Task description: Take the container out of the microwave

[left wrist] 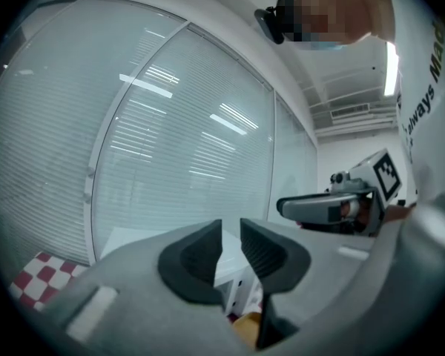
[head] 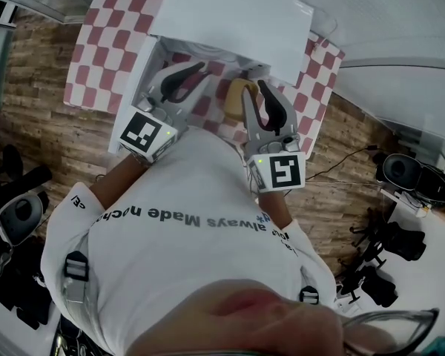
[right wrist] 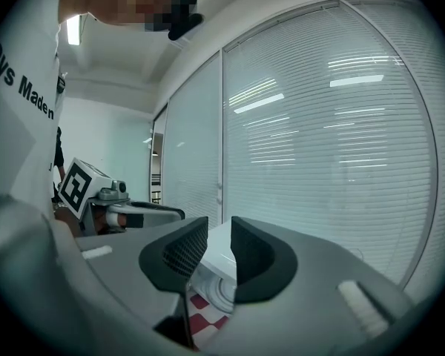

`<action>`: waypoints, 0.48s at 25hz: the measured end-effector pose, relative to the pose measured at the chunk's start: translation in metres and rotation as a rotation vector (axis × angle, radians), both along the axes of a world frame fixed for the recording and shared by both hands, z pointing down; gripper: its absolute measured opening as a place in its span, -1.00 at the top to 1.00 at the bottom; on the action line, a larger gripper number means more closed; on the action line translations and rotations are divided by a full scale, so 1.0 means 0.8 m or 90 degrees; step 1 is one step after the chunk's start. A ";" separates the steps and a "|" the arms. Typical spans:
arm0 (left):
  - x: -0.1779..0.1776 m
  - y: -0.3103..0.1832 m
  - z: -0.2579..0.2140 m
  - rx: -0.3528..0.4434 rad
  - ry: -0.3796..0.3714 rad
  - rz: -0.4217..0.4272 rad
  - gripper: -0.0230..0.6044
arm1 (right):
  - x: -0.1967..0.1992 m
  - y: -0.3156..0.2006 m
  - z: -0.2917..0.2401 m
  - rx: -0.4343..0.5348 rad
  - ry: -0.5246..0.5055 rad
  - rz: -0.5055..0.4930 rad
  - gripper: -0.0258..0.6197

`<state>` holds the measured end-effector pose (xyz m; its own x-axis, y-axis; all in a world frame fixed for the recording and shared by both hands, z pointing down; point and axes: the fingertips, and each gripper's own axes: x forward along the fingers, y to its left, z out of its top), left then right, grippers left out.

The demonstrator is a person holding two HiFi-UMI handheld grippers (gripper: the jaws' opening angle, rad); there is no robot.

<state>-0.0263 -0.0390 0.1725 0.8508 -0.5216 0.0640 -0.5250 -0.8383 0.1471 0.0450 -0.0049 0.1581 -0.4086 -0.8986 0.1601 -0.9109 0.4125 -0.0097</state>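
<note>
In the head view the white microwave (head: 230,13) stands on a red-and-white checked cloth (head: 96,43), with a white panel (head: 133,87) at its left front that looks like its door. A tan rounded container (head: 236,95) shows below and between my two grippers; whether it sits inside the microwave I cannot tell. My left gripper (head: 199,74) (left wrist: 231,232) points level, its jaws a narrow gap apart with nothing between. My right gripper (head: 254,95) (right wrist: 219,228) is the same: a small gap, no object in it. A bit of the tan container (left wrist: 245,331) peeks under the left jaws.
Glass walls with blinds (right wrist: 326,124) fill both gripper views. A white round dish-like thing (right wrist: 221,291) lies on the cloth below the right jaws. On the wooden floor (head: 37,87) stand camera gear (head: 18,213) at left and dark equipment with cables (head: 400,173) at right.
</note>
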 end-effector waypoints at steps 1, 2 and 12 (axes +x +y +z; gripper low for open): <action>0.001 -0.002 -0.001 0.001 0.001 0.002 0.67 | -0.001 -0.002 -0.001 0.001 0.001 0.000 0.62; 0.001 -0.003 -0.003 0.002 0.003 0.004 0.67 | -0.003 -0.003 -0.002 0.002 0.003 -0.001 0.62; 0.004 -0.012 -0.001 -0.001 0.005 0.011 0.67 | -0.006 -0.014 -0.002 0.001 0.008 0.002 0.62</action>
<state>-0.0234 -0.0484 0.1717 0.8604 -0.5063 0.0583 -0.5089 -0.8474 0.1515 0.0402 -0.0157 0.1562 -0.4034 -0.9001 0.1645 -0.9124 0.4093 0.0026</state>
